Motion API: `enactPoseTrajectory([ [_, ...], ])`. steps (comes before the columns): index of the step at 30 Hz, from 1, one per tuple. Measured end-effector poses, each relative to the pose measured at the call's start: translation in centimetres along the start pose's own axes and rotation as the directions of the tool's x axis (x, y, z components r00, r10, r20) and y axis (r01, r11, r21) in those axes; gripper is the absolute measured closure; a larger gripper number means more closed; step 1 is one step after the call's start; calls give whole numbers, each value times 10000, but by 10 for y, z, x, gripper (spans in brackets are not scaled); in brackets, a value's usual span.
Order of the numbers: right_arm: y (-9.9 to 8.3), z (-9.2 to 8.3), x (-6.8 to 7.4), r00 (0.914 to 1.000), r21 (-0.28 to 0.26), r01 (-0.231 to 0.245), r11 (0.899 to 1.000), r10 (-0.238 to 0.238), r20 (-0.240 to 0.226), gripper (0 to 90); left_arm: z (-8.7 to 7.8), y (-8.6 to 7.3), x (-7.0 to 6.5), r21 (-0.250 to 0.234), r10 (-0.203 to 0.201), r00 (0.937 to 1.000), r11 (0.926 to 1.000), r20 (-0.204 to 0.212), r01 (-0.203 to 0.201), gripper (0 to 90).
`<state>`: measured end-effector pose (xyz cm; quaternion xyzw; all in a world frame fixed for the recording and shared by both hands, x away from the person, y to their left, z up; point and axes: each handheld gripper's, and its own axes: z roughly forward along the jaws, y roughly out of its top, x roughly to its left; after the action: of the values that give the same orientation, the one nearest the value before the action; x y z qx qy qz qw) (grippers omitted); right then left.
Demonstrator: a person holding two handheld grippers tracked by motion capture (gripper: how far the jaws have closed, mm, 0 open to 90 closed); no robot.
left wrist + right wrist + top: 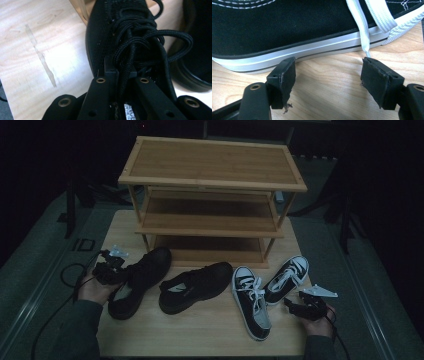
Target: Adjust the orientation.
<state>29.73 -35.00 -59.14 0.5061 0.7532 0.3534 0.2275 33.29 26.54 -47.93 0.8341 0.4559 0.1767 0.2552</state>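
High view: left gripper [116, 270] clamped onto the left black shoe [137, 282], at the shoe's side by the laces, left hand [92, 290] behind it near the table's left edge. Shoe toe pointing up toward the wooden shoe rack [212, 180], heel toward the person. Just beside it, a second black shoe [195, 286], lying across the middle of the table [200, 330]. Further right, a pair of black-and-white sneakers: one [252, 302] long and angled toward the near edge, the other [287, 277] tilted up to the right. Right gripper [295, 307] low on the table, near that first sneaker's side, not touching.

Left gripper view: jaws pressed together, pinching the black shoe's laces [135, 47] and upper, loops spilling over the top.

Right gripper view: jaws spread wide, nothing between them but bare wood; white sneaker sole just ahead, one white lace end [365, 37] dangling close by the right pad [377, 80].
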Motion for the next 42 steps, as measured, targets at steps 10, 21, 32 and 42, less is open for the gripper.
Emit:
enactPoseTrajectory([
  [10, 0, 0, 0, 10000, -3, -2, 10000, 2, -4, 276, 12, 0, 13, 265, -537, 9978, 9983, 390, 527, 637],
  [21, 0, 0, 0, 10000, -2, 3, 10000, -3, 0, 276, -18, -11, 6, 122, -867, 9950, 9962, 503, 862, 495],
  [32, 0, 0, 0, 10000, -1, 7, 10000, -7, 5, 277, -40, -10, -8, -292, -775, 9939, 9964, 790, 801, 480],
  [42, 0, 0, 0, 10000, 0, 8, 10000, -8, 4, 277, -47, 4, -22, -518, -252, 9974, 9982, 670, 287, 504],
])
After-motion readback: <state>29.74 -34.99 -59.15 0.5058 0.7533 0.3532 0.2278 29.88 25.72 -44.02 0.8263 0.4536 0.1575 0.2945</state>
